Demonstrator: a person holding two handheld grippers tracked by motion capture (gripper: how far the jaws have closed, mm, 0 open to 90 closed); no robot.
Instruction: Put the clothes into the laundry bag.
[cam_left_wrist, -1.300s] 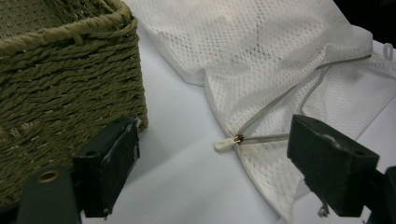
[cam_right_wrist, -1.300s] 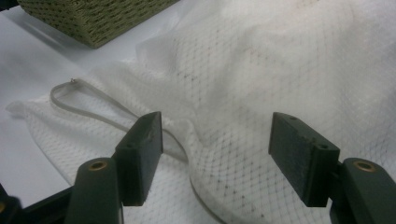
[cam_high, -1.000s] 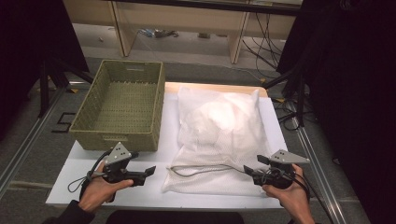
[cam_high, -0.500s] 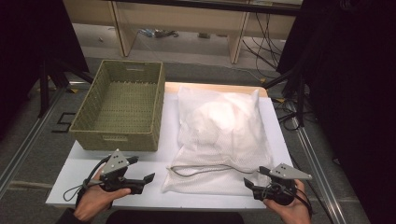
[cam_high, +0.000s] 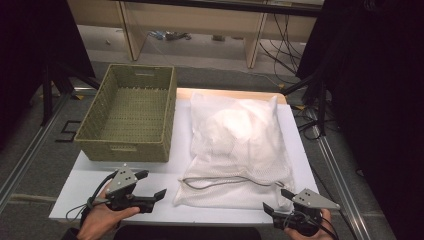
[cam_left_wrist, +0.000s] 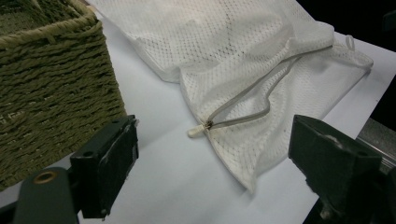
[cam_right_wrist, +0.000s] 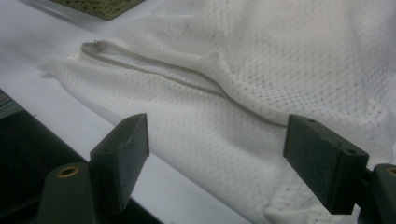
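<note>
Your right gripper (cam_high: 277, 200), jaws just opening and empty, faces the mesh bag (cam_high: 235, 145) hem, while your left gripper (cam_high: 152, 187) waits open beside the zip pull (cam_left_wrist: 196, 131)

Mesh bag's (cam_high: 235, 145) contents veiled

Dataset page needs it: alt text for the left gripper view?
A white mesh laundry bag with a grey zipper lies on a white table, beyond the open left gripper. A woven green basket stands left.
</note>
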